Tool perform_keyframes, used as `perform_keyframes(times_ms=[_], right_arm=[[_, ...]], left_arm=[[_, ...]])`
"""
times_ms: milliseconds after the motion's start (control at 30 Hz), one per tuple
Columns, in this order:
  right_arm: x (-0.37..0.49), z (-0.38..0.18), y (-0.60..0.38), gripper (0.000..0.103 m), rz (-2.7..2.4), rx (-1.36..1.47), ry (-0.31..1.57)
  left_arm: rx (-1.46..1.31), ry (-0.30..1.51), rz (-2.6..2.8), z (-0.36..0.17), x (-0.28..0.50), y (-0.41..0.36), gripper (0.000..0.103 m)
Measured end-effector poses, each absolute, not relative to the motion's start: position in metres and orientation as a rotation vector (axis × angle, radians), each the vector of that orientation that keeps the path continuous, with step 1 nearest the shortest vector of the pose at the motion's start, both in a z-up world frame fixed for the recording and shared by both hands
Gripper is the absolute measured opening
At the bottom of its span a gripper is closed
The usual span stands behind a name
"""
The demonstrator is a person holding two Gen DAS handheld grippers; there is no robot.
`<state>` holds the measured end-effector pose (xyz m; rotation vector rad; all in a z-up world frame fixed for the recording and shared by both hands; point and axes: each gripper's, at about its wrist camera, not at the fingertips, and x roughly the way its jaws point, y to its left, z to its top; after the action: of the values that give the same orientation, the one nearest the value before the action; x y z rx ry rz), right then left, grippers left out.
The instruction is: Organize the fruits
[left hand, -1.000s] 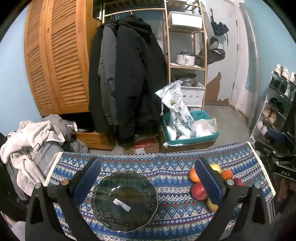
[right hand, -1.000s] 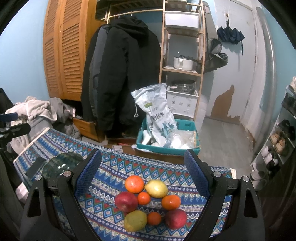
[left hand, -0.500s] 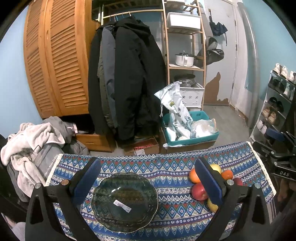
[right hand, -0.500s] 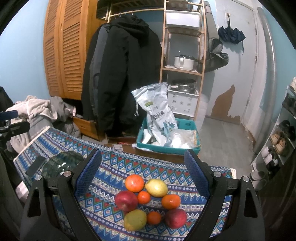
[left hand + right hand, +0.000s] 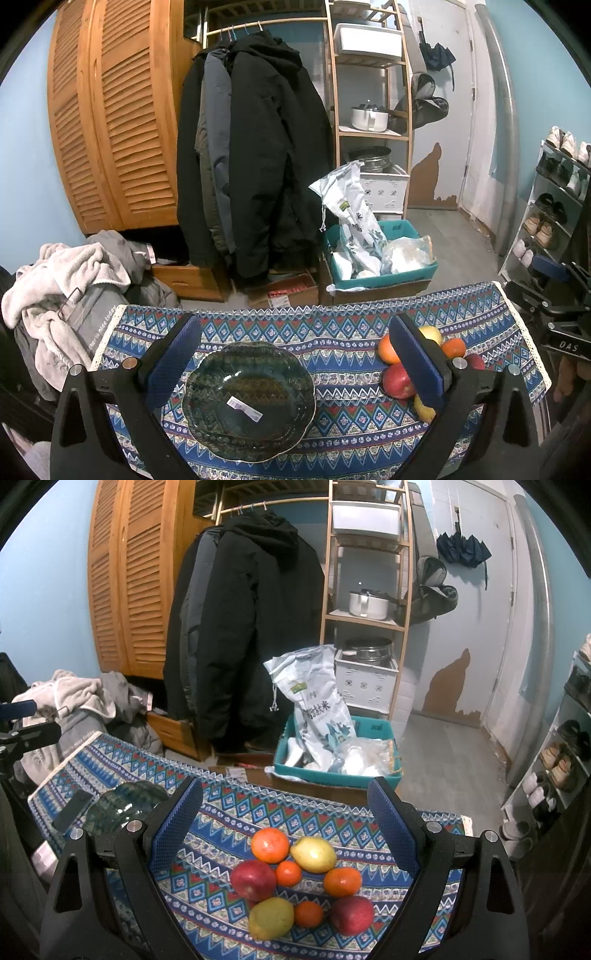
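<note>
A dark green glass bowl (image 5: 249,400) sits empty on the patterned blue cloth (image 5: 332,332), between the open fingers of my left gripper (image 5: 295,354). A cluster of fruit lies to its right: red apples (image 5: 253,880), oranges (image 5: 270,844), lemons (image 5: 313,854). In the left wrist view the fruit (image 5: 397,380) is partly hidden by the right finger. My right gripper (image 5: 286,812) is open and empty, held above the fruit cluster. The bowl also shows in the right wrist view (image 5: 122,805) at the left.
Behind the table stand a teal box with bags (image 5: 336,753), hanging black coats (image 5: 258,147), a wooden shelf with pots (image 5: 369,602) and a louvred wardrobe (image 5: 110,122). A pile of clothes (image 5: 62,280) lies at the left. A shoe rack (image 5: 554,206) stands at the right.
Both views have shifted very slightly; the grippers stay open and the bowl and fruit have not moved.
</note>
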<state>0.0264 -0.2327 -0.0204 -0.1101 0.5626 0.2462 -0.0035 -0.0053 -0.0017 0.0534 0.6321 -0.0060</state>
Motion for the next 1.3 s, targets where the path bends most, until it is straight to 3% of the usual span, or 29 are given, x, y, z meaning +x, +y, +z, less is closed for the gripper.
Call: perform_keyframes(times_ms=[1300], right_arm=[[0.0272,-0.0231,-0.2309,0.089,0.248,-0.114,0.573]], left_arm=[[0.026,0.631,-0.03,0.0019,-0.0013,0.0004,0.102]])
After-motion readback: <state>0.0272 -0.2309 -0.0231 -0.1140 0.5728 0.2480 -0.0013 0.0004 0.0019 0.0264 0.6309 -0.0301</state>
